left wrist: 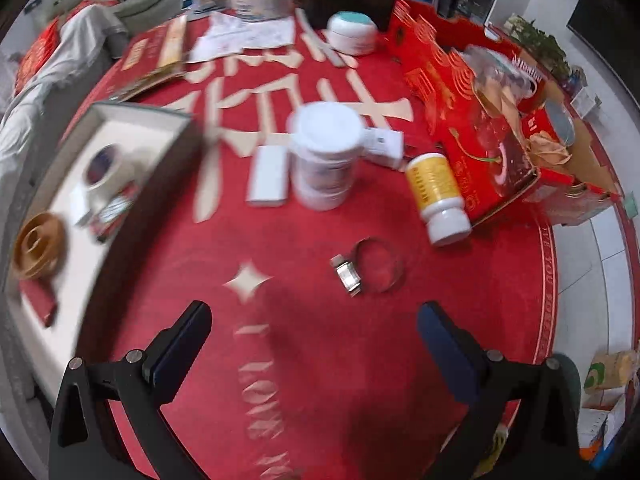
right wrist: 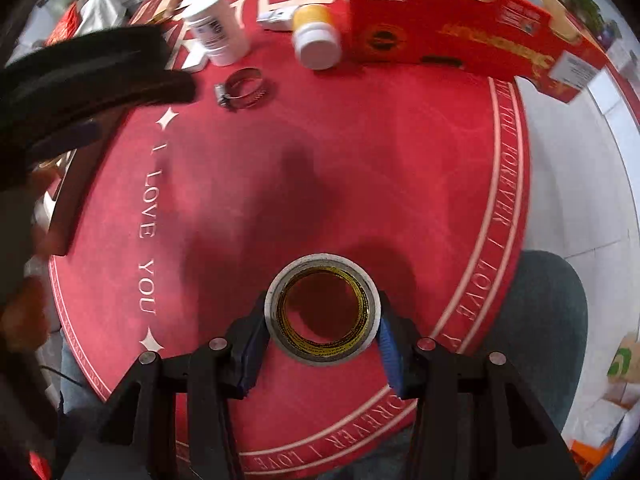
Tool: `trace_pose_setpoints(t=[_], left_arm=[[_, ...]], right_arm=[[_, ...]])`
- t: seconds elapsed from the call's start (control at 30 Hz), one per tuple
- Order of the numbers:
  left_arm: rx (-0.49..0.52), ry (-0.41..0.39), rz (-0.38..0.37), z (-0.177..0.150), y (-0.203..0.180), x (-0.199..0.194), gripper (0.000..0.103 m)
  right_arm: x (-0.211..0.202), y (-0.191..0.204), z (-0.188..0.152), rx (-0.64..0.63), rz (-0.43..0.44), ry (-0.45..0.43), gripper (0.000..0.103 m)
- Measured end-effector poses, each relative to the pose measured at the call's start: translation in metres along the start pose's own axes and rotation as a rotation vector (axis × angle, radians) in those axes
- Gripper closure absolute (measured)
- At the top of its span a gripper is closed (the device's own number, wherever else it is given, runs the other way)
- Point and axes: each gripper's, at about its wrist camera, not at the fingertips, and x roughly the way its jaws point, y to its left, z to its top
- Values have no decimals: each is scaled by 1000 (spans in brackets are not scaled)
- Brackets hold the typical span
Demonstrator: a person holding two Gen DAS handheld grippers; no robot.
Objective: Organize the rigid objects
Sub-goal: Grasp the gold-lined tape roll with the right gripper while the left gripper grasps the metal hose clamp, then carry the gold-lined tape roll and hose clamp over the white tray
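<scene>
Right claw [right wrist: 322, 334] is clamping a white roll of adhesive tape with a yellow-printed cardboard core [right wrist: 322, 310] across its outer rim, one blue pad on each side, above the near edge of the round red counter cloth with cream lettering [right wrist: 360, 168]. Left claw [left wrist: 316, 356] is hanging with its fingers wide apart and nothing between them, over bare cloth just short of the metal hose clamp with a screw housing [left wrist: 366, 266].

Taking the hose clamp as landmark: beyond it are standing a white lidded plastic jar [left wrist: 324, 156] and a flat white rectangular case [left wrist: 269, 176]; beyond and to its right a yellow-labelled white pill bottle [left wrist: 436, 196] is lying on its side against a red printed cardboard carton [left wrist: 472, 120]; to its left is sitting a shallow white-lined tray with a dark rim [left wrist: 132, 204], already holding another tape roll and a tan spool (the likely destination).

Risks, as a judgement:
- The roll is being held on a curved, smooth rim; a slanted pad could let it twist or squirt out.
- Both claws are working close together, so a crossing path toward the tray could make them collide.
- A low carry could knock over the upright jar or set the pill bottle rolling.
</scene>
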Motion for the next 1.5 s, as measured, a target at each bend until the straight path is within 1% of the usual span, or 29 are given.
trace_pose_setpoints(t=[0.1,0.17,0.23,0.27,0.3,0.33,0.47,0.5,0.53,0.57,0.6,0.63,0.67,0.73,0.8,0.83,0.93,1.0,1.07,1.17,1.3,1.37,1.4,1.5], left_arm=[[33,12,37,9,-16,21,0],[40,18,45,14,-20,29,0],[38,46,36,16,-21,39,0],[35,90,32,17,-22,47,0],[13,81,21,18,-19,46,0],[10,90,25,19,-19,47,0],[34,142,19,23,-20,49,1],[45,147,14,23,-20,48,4],[53,131,12,20,-19,44,8],[63,114,9,18,-20,39,24],[82,90,-2,15,-21,33,54],[113,84,-3,11,-21,27,58],[117,106,-4,7,-18,26,58],[103,110,-3,-1,-7,21,58],[79,108,31,-15,11,13,58],[60,104,35,-25,24,6,58],[27,93,62,-50,51,-12,58],[8,84,100,-68,68,-24,58],[-33,77,149,-86,88,-35,58],[-77,63,175,-108,105,-44,58],[-105,49,192,-128,119,-54,58],[-113,37,193,-132,125,-60,58],[-113,33,191,-139,121,-64,58],[-115,27,184,-140,123,-64,58]], right_arm=[[-3,-12,-2,14,2,-9,53],[-2,-17,0,26,7,-8,53],[-4,-29,-1,41,14,-3,53],[-3,-31,-1,47,18,-3,53],[-4,-30,-2,51,20,-2,53],[-5,-34,-2,57,24,-4,53],[-10,-46,1,68,32,-10,53],[-11,-47,2,69,33,-15,53],[-13,-41,3,69,32,-20,53],[-14,-40,1,69,31,-26,53],[-16,-40,1,69,30,-31,53],[-19,-41,-1,66,30,-36,53],[-22,-38,-5,65,29,-40,53],[-25,-36,-7,62,29,-46,53],[-26,-31,-7,50,36,-51,53],[-28,-27,-8,36,42,-59,53],[-31,-5,-14,-8,57,-67,53],[-31,5,-15,-38,68,-63,53],[-34,23,-15,-79,76,-63,53],[-35,48,-19,-136,83,-72,53],[-31,70,-24,-196,77,-74,53],[-27,76,-26,-207,74,-66,53],[-24,78,-24,-207,74,-60,53],[-21,82,-24,-203,67,-49,53]])
